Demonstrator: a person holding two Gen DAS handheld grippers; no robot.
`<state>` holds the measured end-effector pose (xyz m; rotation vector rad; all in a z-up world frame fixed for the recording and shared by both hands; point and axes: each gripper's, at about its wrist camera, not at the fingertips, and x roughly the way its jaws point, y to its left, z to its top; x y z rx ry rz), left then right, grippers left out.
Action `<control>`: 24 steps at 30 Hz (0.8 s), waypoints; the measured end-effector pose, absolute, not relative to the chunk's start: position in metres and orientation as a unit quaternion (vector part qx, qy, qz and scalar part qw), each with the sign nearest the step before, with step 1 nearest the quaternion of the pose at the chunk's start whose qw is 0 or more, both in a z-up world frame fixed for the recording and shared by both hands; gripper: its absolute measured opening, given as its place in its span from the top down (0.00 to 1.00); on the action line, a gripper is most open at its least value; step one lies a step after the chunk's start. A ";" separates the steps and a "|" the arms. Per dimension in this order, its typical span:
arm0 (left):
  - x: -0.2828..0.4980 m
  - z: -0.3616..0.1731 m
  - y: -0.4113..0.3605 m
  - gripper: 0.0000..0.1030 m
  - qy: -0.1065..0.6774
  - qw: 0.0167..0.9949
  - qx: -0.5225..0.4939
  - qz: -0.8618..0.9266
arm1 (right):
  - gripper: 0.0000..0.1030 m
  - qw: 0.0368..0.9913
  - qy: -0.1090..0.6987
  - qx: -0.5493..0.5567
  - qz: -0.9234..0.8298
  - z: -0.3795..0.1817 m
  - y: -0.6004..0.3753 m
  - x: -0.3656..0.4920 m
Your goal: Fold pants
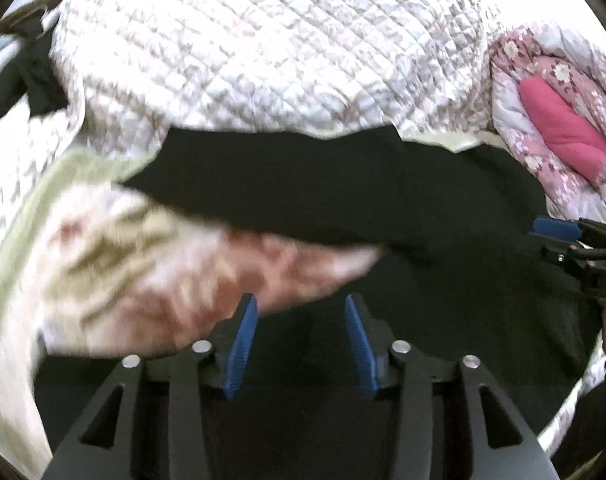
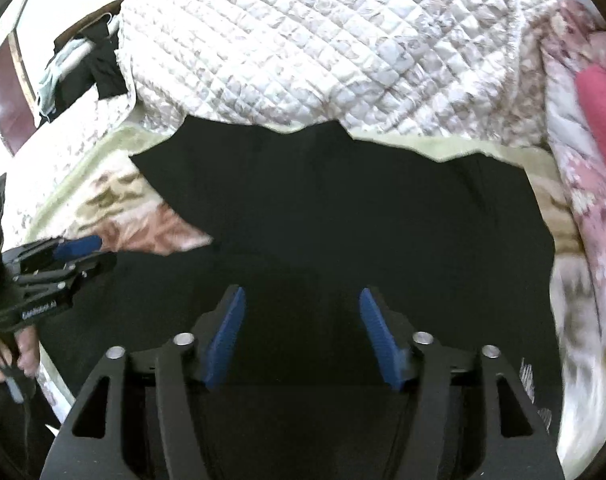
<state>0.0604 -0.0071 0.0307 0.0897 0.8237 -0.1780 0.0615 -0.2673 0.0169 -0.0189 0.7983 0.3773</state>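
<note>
Both the left gripper [image 1: 301, 344] and the right gripper [image 2: 303, 336] hung spread and empty above the black pants [image 2: 343, 208]; a shallow pinch might have snagged the blanket [image 2: 115, 192] beneath.

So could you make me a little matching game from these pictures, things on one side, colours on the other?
Things:
1. pants
2. quilt
3. pillow
4. tool pads

Colours:
A. blue
B. white
C. black
D. pink

Pairs: 1-C, 2-B, 3-D, 4-A
</note>
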 end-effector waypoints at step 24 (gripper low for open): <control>0.270 -0.027 -0.016 0.27 0.439 0.895 0.037 -0.065 | 0.35 0.856 0.461 -0.096 0.212 -0.028 -0.270 0.296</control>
